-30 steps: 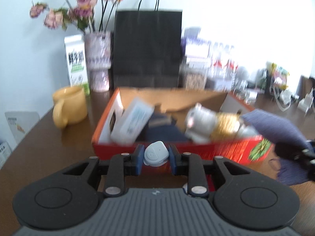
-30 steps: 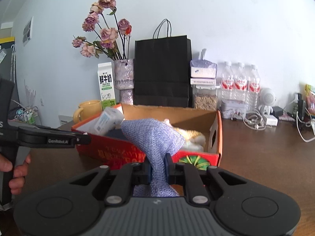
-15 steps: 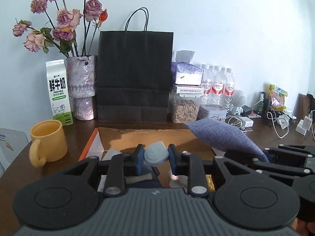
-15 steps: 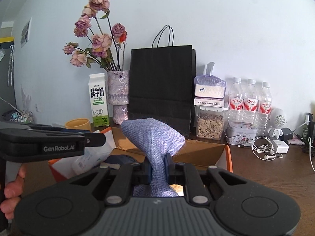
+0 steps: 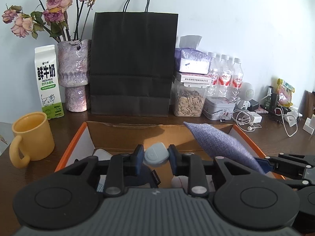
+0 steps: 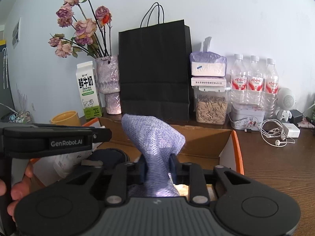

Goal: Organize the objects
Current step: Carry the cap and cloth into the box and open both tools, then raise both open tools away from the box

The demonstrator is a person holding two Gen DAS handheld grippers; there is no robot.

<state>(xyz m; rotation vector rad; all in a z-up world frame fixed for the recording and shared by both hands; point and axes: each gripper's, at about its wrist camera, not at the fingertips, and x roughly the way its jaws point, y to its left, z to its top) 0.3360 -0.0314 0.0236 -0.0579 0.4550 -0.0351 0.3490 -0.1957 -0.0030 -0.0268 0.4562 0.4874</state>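
My left gripper (image 5: 156, 156) is shut on a small pale blue-grey rounded tag (image 5: 157, 155), held above the open orange cardboard box (image 5: 126, 132). My right gripper (image 6: 157, 168) is shut on a purple woven fabric pouch (image 6: 155, 137), also held over the box (image 6: 235, 147). The pouch shows in the left wrist view (image 5: 218, 141) at the right, with the right gripper (image 5: 264, 162) behind it. The left gripper's body (image 6: 49, 140) crosses the right wrist view at the left. Dark blue and white items (image 5: 151, 178) lie in the box, mostly hidden by the grippers.
A yellow mug (image 5: 32, 137) stands left of the box. Behind it are a milk carton (image 5: 49, 81), a vase of dried roses (image 5: 73, 74), a black paper bag (image 5: 133, 64), a seed jar (image 5: 189, 100), water bottles (image 5: 225, 74), a tin (image 5: 218, 108) and earphone cables (image 5: 247, 121).
Both grippers moved forward and up over the box with their objects still held. The view rose from the box's front wall to looking over its open top.
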